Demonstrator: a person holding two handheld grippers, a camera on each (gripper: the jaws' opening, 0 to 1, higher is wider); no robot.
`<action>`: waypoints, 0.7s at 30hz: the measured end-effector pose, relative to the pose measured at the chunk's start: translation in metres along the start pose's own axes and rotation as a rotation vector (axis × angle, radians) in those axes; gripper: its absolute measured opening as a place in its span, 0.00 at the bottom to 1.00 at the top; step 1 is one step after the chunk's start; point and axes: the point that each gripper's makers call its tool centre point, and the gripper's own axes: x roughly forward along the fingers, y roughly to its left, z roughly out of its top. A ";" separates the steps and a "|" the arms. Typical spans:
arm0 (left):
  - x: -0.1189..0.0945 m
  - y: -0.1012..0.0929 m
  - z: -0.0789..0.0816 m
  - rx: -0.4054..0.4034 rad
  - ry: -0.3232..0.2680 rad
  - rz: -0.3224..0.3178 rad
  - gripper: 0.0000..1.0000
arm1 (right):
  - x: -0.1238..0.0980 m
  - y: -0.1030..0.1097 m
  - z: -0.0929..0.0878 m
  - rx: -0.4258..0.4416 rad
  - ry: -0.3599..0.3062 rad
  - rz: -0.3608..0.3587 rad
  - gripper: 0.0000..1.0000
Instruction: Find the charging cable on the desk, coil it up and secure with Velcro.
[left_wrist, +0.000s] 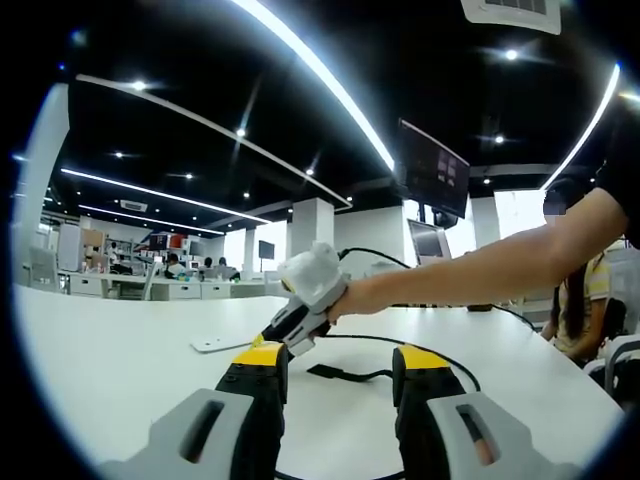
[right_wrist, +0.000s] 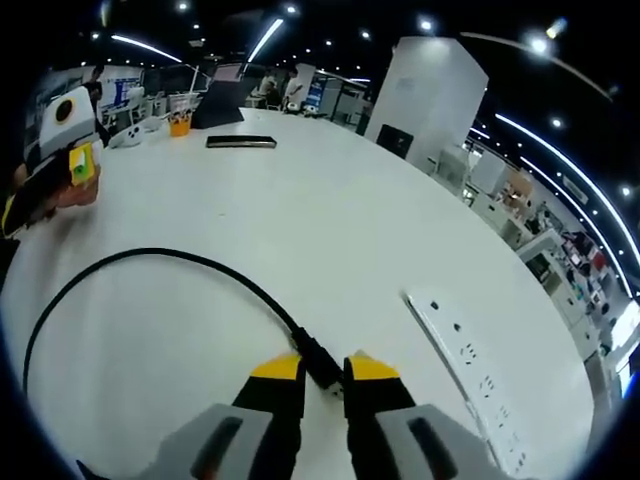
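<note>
A black charging cable curves in a wide loop across the white desk. Its plug end lies between the jaws of my right gripper, which are shut on it low over the desk. In the left gripper view the same cable runs behind my left gripper, which is open with nothing between its jaws. A black Velcro strap lies on the desk just ahead of it. A hand brings the right gripper in from the right there. The left gripper shows at the far left.
A white power strip lies right of the plug, also seen as a flat white bar. A dark flat device, an open laptop and an orange cup stand at the far end. A seated person is at the right.
</note>
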 end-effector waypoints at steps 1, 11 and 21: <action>0.000 0.000 0.000 0.001 0.001 0.000 0.42 | 0.000 0.000 0.000 0.001 -0.001 0.000 0.17; 0.000 0.001 -0.001 0.002 0.003 -0.001 0.42 | -0.004 -0.002 -0.005 0.000 0.004 -0.012 0.16; 0.001 0.001 -0.002 0.002 0.006 -0.001 0.42 | -0.010 -0.001 -0.004 0.003 -0.001 -0.064 0.16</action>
